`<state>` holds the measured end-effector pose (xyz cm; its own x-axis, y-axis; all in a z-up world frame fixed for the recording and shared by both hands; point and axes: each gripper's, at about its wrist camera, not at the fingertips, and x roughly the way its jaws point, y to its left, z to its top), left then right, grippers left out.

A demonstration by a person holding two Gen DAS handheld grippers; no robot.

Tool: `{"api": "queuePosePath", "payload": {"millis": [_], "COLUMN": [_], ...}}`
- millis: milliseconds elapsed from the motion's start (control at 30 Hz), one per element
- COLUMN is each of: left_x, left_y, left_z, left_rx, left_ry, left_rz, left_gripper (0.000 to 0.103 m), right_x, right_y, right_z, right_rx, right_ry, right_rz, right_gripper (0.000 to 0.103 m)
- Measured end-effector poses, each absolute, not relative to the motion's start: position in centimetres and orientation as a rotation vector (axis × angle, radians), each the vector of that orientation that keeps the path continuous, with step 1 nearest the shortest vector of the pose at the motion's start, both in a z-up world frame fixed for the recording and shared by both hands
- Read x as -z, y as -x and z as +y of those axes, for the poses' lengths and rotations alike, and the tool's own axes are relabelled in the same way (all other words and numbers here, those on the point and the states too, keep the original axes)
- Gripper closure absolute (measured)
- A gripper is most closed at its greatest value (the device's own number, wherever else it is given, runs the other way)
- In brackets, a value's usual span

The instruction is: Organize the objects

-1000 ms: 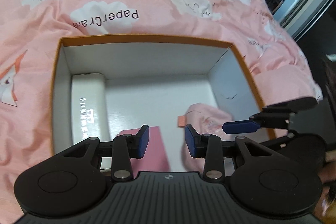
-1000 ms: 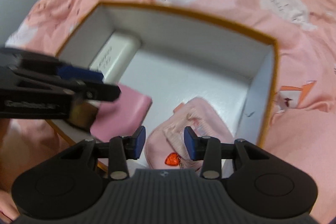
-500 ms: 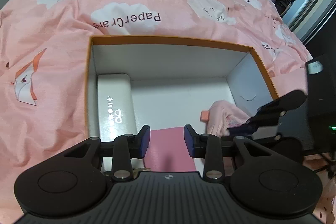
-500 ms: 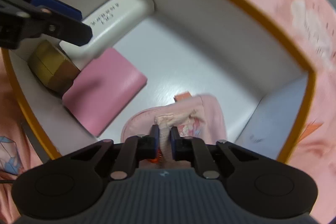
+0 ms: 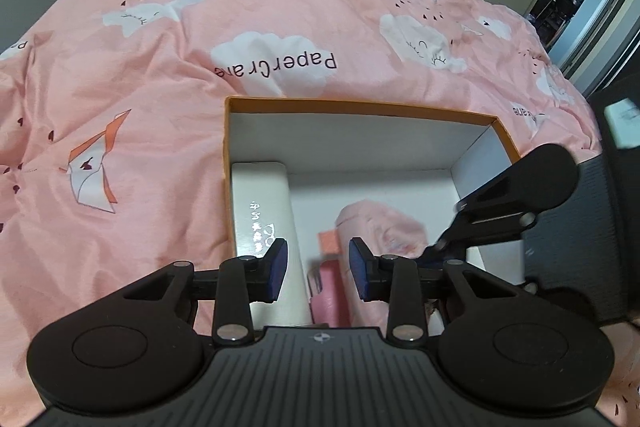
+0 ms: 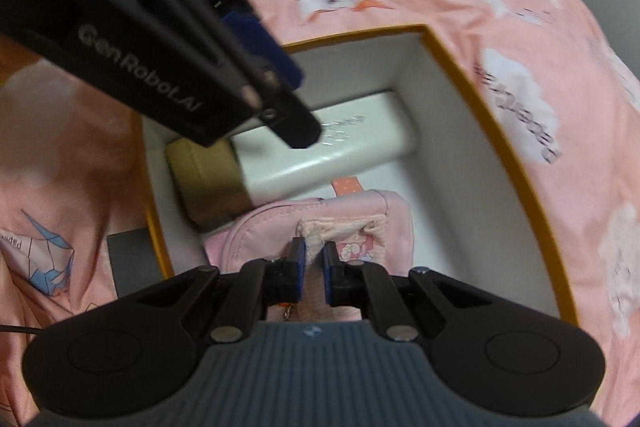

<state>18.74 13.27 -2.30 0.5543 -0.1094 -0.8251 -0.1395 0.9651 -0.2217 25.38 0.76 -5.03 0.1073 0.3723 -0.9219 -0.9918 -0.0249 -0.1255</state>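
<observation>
The right tool (image 6: pixel 314 267) is clamped on the fabric tab of the pink pouch (image 6: pixel 352 223), low and central inside the box (image 6: pixel 500 131). The pouch should be moved slowly, clear of the white case (image 6: pixel 320 155). The left tool (image 5: pixel 316 269) is closing on nothing.

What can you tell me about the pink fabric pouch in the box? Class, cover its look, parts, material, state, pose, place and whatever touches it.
The pink fabric pouch is soft, pale pink cloth with stitched seams, a small cartoon print and an orange tab at its far edge. It sits inside the orange-rimmed box, beside the white case and brown block. The right gripper is shut on a raised fold of its fabric. Whether it rests on the floor is unclear.
</observation>
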Motion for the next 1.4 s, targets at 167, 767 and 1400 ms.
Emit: {"api": "queuePosePath", "payload": {"millis": [167, 767, 1400], "left_x": [2.5, 2.0, 1.4], "left_y": [-18.7, -17.6, -10.7], "left_z": [13.8, 13.9, 5.9], "left_rx": [-0.023, -0.030, 0.218], "left_ry": [0.283, 0.283, 0.305], "left_rz": [0.987, 0.954, 0.874], "left_gripper": [0.065, 0.066, 0.066], "right_x": [6.5, 6.5, -1.3], "right_y": [-24.8, -26.1, -20.8], "right_z": [2.4, 3.9, -13.6], "right_rx": [-1.413, -1.340, -0.813], "right_ry": [1.065, 0.951, 0.307], "right_rz": [0.857, 0.967, 0.812], "right_gripper": [0.094, 0.068, 0.054]}}
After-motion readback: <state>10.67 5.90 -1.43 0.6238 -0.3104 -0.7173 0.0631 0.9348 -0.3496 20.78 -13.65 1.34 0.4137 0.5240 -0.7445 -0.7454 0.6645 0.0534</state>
